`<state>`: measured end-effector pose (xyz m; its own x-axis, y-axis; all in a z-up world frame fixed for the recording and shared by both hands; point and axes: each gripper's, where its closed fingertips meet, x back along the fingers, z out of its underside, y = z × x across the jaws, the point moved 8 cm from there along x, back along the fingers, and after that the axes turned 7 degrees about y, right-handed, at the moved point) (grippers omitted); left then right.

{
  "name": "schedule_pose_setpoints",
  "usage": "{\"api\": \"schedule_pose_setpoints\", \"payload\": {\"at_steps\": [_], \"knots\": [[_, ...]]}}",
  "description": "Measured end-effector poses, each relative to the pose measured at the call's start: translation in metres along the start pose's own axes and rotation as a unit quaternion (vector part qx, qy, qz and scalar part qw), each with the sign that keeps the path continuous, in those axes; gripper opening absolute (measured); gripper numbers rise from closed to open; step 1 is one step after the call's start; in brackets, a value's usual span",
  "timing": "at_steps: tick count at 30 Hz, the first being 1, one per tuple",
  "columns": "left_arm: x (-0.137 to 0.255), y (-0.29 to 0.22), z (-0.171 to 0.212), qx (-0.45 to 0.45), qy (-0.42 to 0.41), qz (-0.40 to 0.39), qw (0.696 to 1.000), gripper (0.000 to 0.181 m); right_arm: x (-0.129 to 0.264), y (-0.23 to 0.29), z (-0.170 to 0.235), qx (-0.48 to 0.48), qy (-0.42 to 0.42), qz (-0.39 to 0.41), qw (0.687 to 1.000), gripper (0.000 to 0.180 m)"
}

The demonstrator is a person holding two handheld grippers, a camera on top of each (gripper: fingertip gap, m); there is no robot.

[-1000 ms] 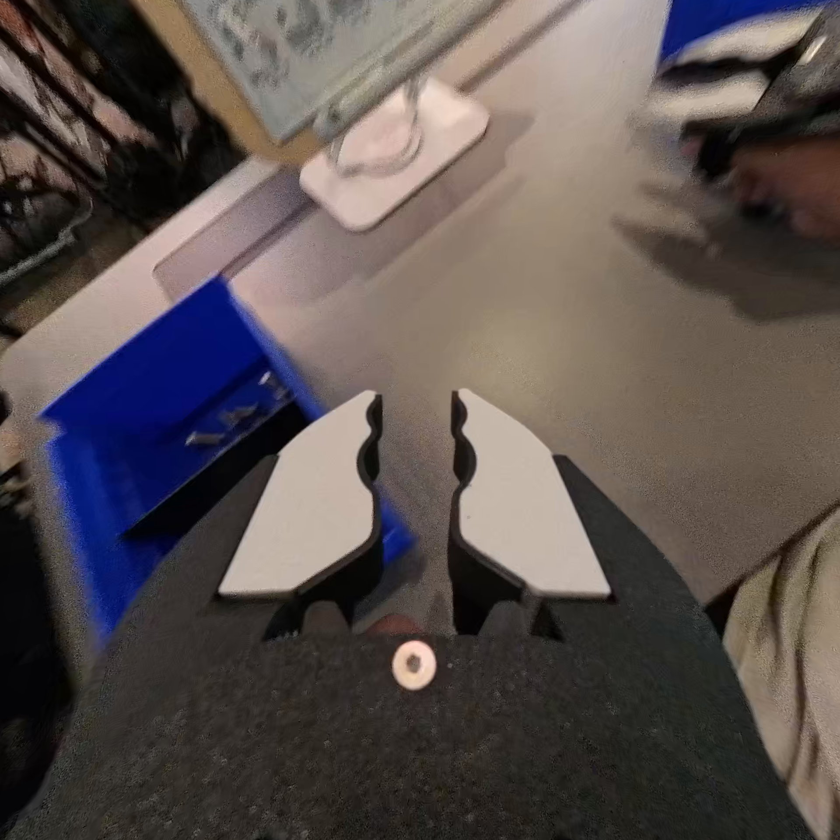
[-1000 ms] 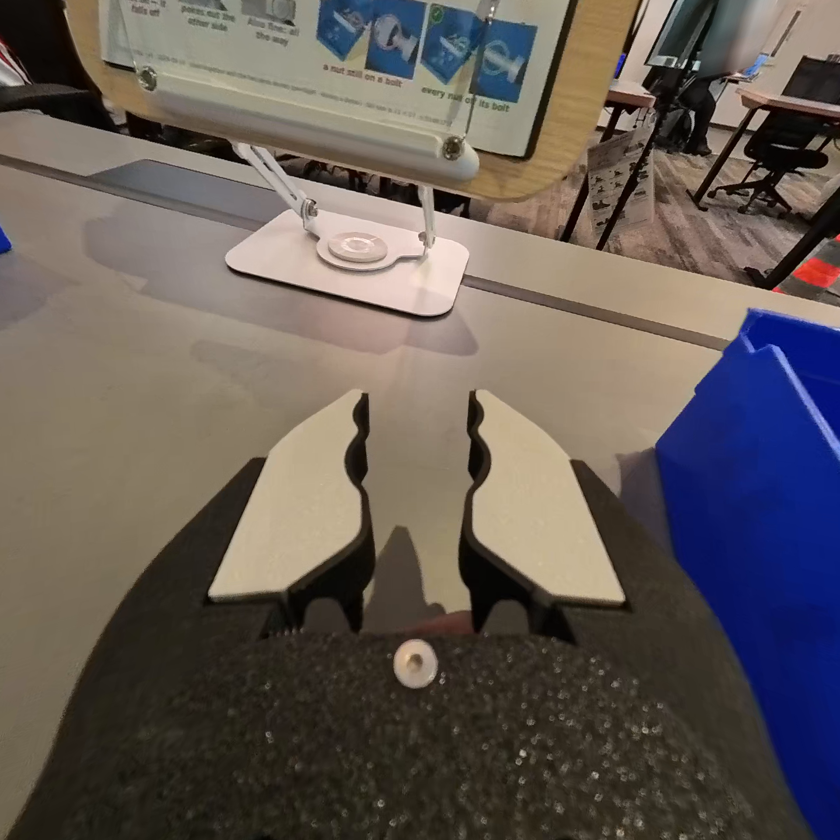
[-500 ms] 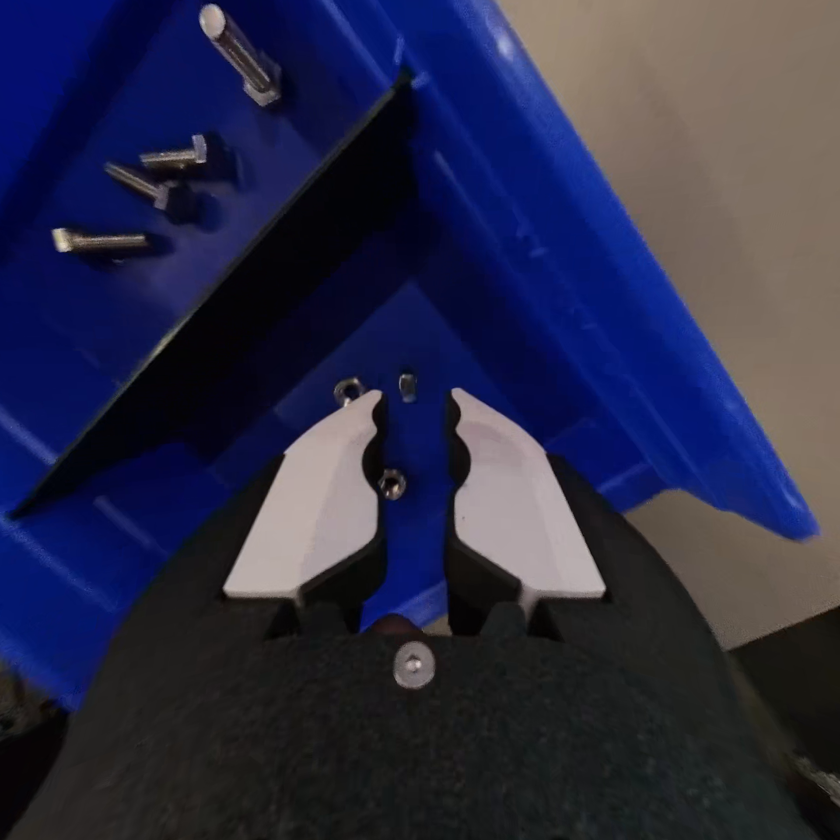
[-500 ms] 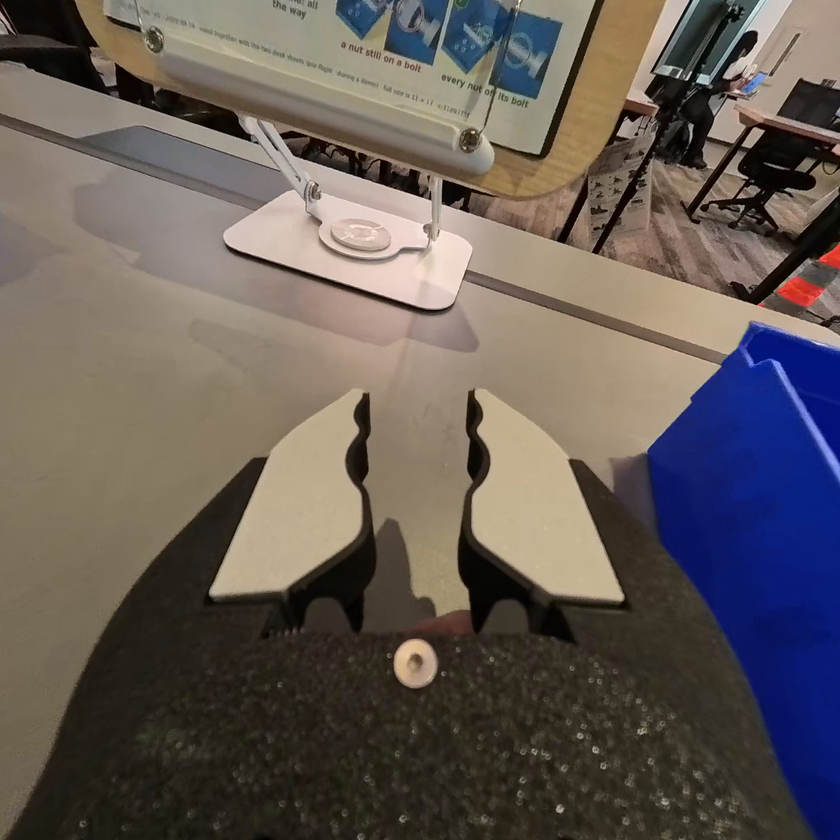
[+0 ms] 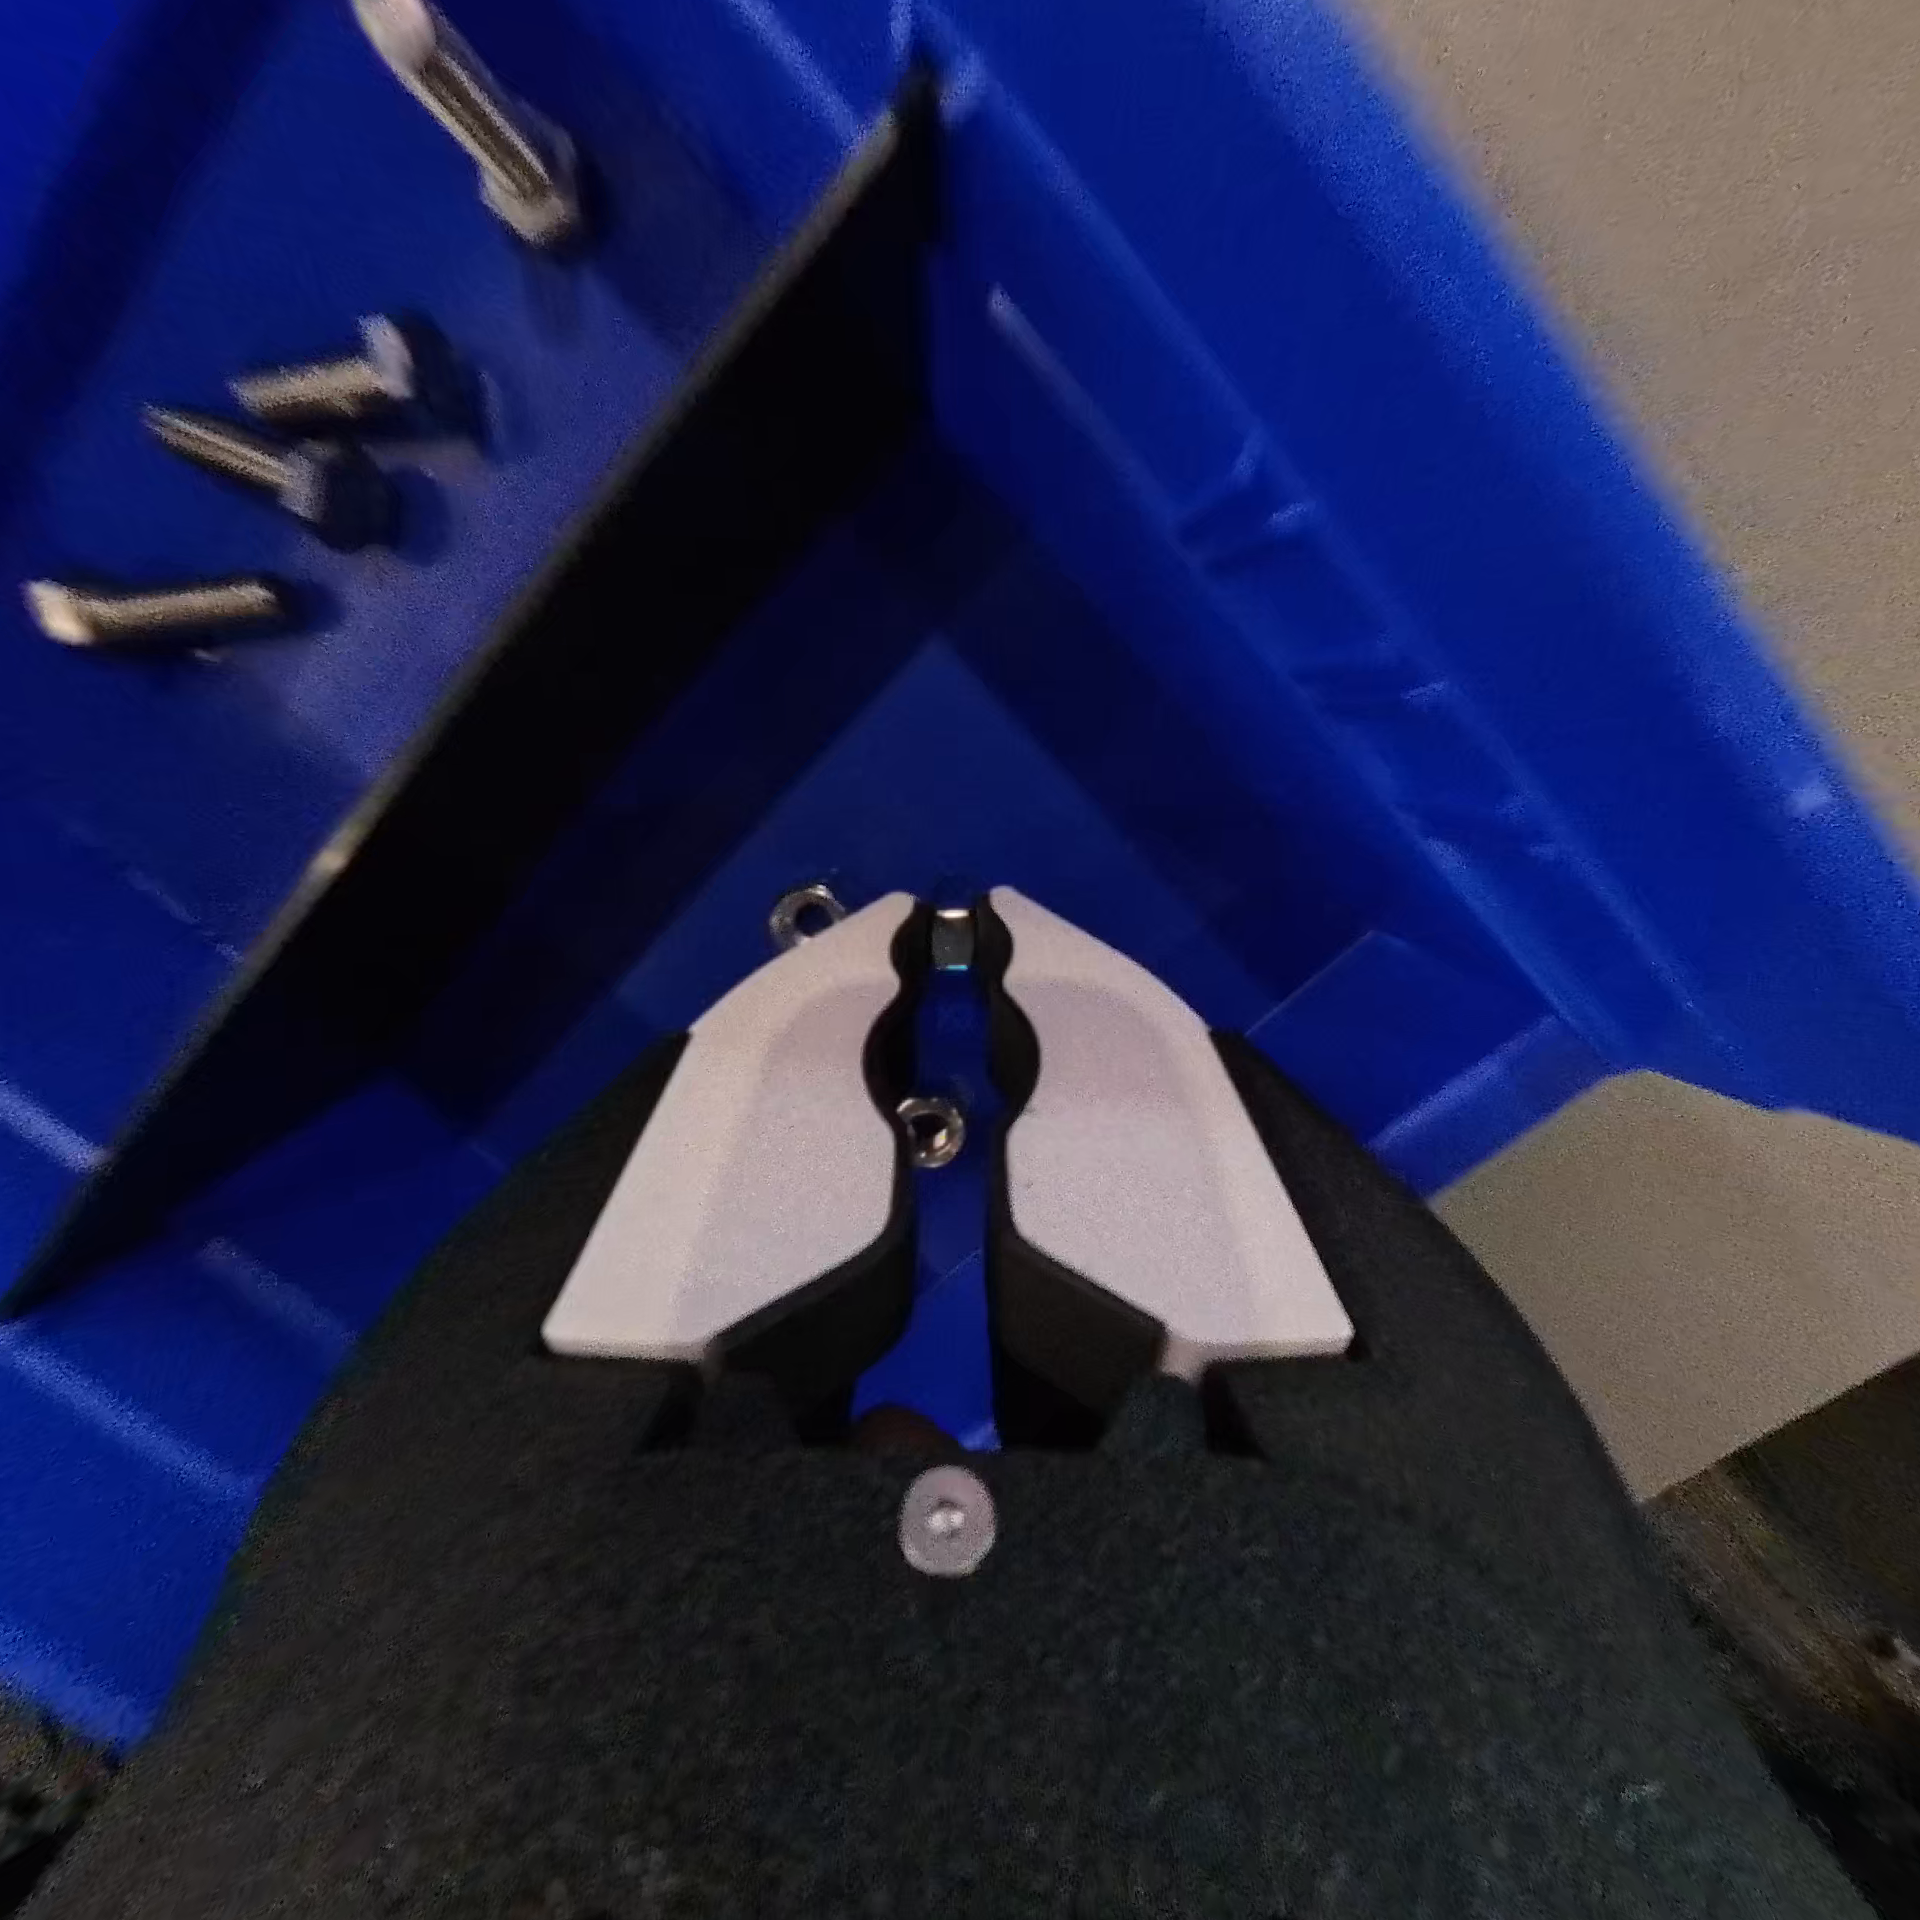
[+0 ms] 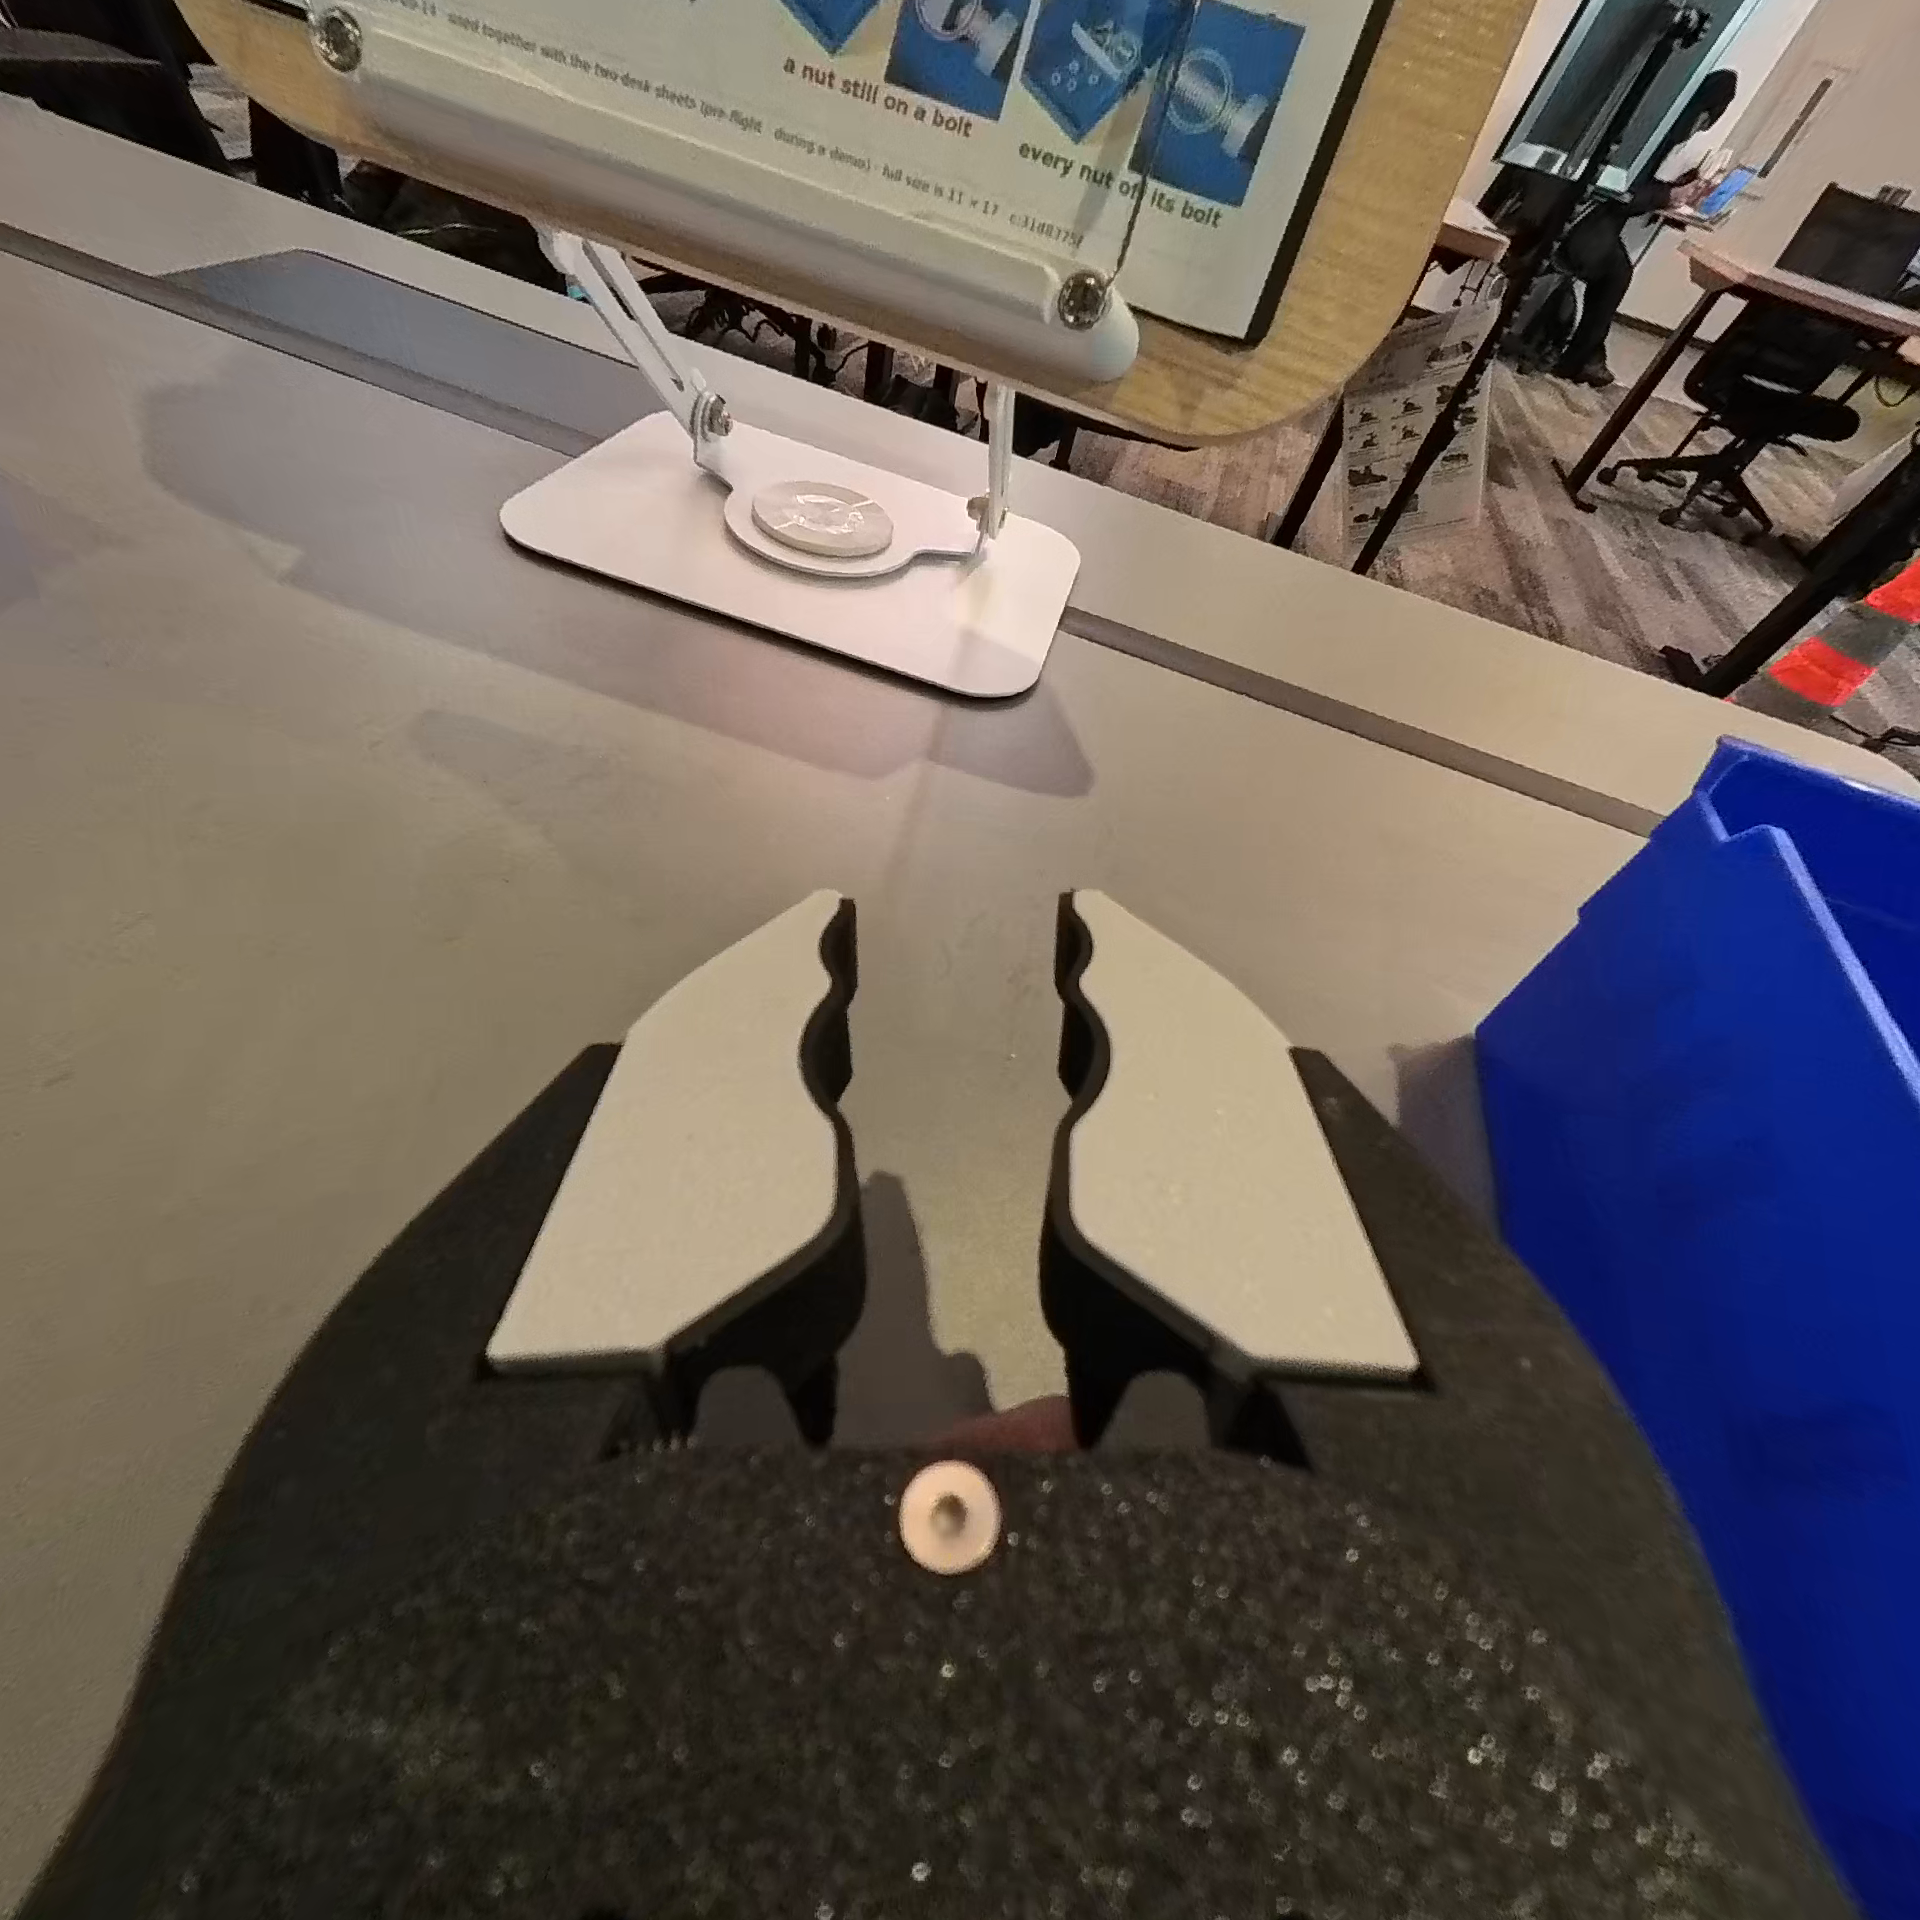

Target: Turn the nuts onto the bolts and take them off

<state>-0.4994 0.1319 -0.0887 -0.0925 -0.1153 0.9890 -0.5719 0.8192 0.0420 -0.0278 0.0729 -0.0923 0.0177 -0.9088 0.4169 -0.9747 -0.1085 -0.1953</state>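
Note:
In the left wrist view my left gripper is down inside the near compartment of a blue bin and is shut on a small steel nut at its fingertips. A second nut lies on the bin floor below the fingers, and a third nut lies just left of the left fingertip. Several steel bolts lie in the far compartment, behind a black divider. In the right wrist view my right gripper is open and empty above the grey table.
A second blue bin stands just right of my right gripper. A white stand holding a wooden board with a printed sheet stands at the table's far side. Chairs and desks stand beyond the table. Left tips to right tips: about 45 cm.
My left gripper swung from above the table down into the blue bin, then shut on a nut. My right gripper stayed open and drifted slightly forward.

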Motion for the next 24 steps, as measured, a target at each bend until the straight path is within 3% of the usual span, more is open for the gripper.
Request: {"api": "schedule_pose_setpoints", "payload": {"at_steps": [1,7,10,18,24], "knots": [[0.011,0.000,-0.003,-0.005,-0.015,-0.003,1.000,0.008,0.000,0.000,0.000,0.000,-0.001,0.000,1.000,0.036],[0.100,-0.034,-0.064,-0.085,-0.114,0.005,0.990,0.008,0.003,-0.001,-0.001,0.000,-0.005,0.003,1.000,0.034],[0.111,-0.070,-0.120,-0.140,-0.110,-0.003,0.984,0.008,0.005,-0.004,-0.002,-0.007,-0.008,0.004,1.000,0.034],[0.018,-0.138,-0.258,-0.217,-0.010,-0.009,0.976,0.008,0.011,-0.012,-0.001,-0.032,-0.017,-0.002,0.999,0.033],[-0.031,-0.153,-0.305,-0.218,0.019,0.020,0.975,0.008,0.007,-0.010,0.002,-0.032,-0.006,-0.008,0.999,0.033]]}}
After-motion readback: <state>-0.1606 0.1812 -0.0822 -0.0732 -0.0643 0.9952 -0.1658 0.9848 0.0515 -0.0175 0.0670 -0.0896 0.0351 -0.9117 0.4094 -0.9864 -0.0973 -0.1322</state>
